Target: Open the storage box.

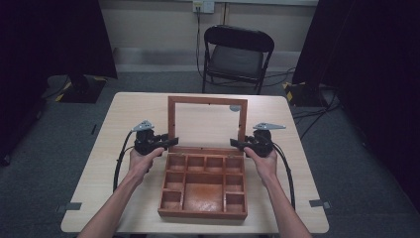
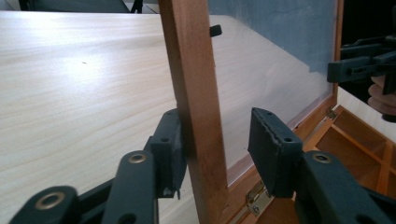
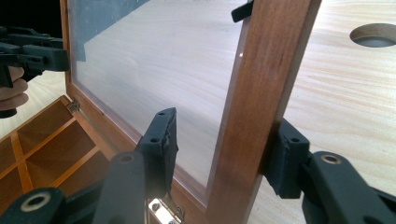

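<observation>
Standing open on a pale wooden table (image 1: pixel 124 106), a reddish-brown wooden box with small compartments (image 1: pixel 204 188) has its glass-paned, wood-framed lid (image 1: pixel 207 101) raised upright at the hinged far edge. Seen from the high view, the left gripper (image 1: pixel 171 143) reaches in from the left toward the lid's left frame post near its base, and the right gripper (image 1: pixel 236 144) meets the right post from the other side, each held in a hand (image 1: pixel 141 163) that comes from the near edge.

Looking along the left gripper (image 2: pixel 215 149), its jaws are spread around the left post: one pad (image 2: pixel 169 149) touches the outer face of the wood, while the other stands clear of it on the glass side. A brass hinge (image 2: pixel 256 199) shows just below. The right gripper (image 3: pixel 224 149) likewise straddles the right post with jaws apart; the outer pad (image 3: pixel 285 158) lies against the wood and the inner one hangs off it, in front of the pane. A round hole in the tabletop (image 3: pixel 373 35) lies beyond. A black folding chair (image 1: pixel 236 57) stands behind the table.
</observation>
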Demonstrator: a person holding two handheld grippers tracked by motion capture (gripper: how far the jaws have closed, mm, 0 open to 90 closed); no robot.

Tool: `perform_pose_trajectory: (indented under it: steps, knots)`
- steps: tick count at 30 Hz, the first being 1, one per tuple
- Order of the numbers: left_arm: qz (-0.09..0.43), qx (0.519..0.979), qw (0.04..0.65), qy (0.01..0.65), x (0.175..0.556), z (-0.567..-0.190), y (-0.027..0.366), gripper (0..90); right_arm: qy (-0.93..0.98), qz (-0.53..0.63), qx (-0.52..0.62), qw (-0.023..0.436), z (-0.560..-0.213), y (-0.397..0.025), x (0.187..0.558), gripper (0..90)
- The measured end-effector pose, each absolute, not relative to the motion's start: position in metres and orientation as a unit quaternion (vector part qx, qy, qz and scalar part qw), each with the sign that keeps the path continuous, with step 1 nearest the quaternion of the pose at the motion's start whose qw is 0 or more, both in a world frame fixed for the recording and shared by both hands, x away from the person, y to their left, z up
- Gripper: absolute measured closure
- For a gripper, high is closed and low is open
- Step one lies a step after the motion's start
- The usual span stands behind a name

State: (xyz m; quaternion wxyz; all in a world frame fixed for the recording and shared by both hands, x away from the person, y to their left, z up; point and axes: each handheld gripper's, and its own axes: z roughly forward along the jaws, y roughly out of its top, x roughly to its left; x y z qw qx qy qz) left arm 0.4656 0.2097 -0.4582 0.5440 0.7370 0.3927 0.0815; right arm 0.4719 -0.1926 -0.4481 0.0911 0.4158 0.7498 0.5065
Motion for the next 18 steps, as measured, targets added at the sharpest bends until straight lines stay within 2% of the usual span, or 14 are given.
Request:
perform_pose_trajectory:
  steps: [13,18]
  knots:
    - [0.075,0.742,0.528,0.407,0.471,-0.467,0.209,52.3,0.737,0.509,0.438,0.072,-0.459,-0.19,0.48,44.3]
    - [0.066,0.744,0.52,0.415,0.473,-0.472,0.205,43.9,0.739,0.501,0.444,0.074,-0.463,-0.189,0.482,40.7]
